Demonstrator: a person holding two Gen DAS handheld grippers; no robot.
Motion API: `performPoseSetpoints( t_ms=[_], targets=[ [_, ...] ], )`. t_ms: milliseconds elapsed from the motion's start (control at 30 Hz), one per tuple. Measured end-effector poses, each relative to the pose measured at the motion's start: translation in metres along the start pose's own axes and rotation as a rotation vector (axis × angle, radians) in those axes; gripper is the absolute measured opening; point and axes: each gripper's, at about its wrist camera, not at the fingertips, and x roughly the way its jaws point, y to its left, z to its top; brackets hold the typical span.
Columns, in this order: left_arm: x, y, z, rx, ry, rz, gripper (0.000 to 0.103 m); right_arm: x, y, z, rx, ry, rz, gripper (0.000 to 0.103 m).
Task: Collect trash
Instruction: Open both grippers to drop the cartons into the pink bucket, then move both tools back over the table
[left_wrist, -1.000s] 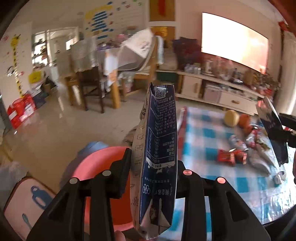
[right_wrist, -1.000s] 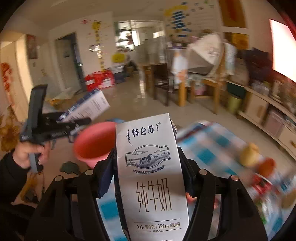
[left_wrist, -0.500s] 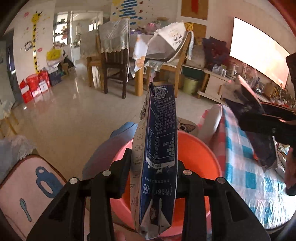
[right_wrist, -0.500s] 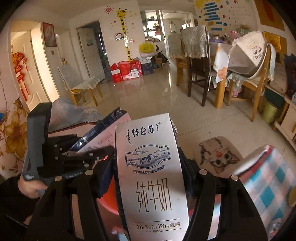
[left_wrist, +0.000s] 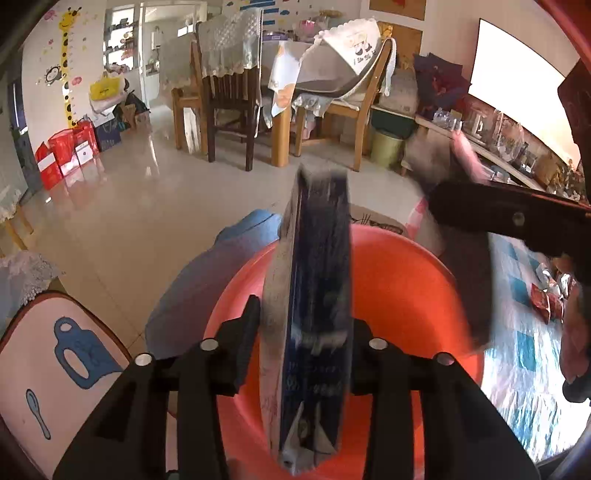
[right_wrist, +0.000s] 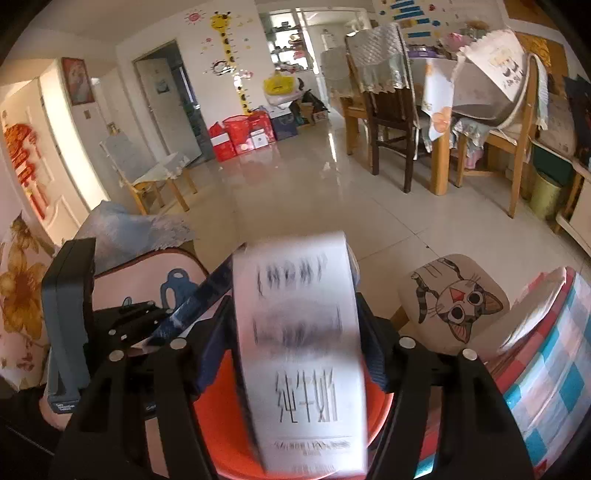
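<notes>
The left gripper has its fingers spread a little apart, with a dark blue milk carton blurry between them, right above the orange bin. The right gripper has its fingers apart too, with a white milk carton blurry between them, over the same bin. A checked tablecloth lies to the right

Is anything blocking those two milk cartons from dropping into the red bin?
Nothing visible does: the dark blue milk carton and the white milk carton both hang right over the open round orange-red plastic bin.
</notes>
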Motion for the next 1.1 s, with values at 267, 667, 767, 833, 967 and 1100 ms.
performPoseSetpoints(
  t_ms=[267,667,767,833,967,1100],
  targets=[
    [-0.019,0.000,0.010,0.004,-0.073,0.044,0.082,-0.020,-0.006,-0.005,0.026,-0.041,-0.027,0.079],
    [-0.090,-0.074,0.020,0.099,-0.176,-0.011,0.089,-0.178,-0.035,-0.072,0.087,-0.180,-0.218,0.088],
    [-0.099,-0.123,0.011,0.164,-0.176,-0.079,0.094,-0.234,-0.051,-0.119,0.138,-0.195,-0.306,0.093],
    [-0.101,-0.156,0.004,0.204,-0.160,-0.122,0.094,-0.269,-0.060,-0.153,0.156,-0.199,-0.377,0.095],
    [-0.093,-0.227,-0.022,0.319,-0.110,-0.202,0.095,-0.334,-0.086,-0.235,0.230,-0.150,-0.536,0.097],
    [-0.080,-0.283,-0.044,0.393,-0.057,-0.253,0.095,-0.380,-0.105,-0.300,0.285,-0.100,-0.661,0.097]
  ],
)
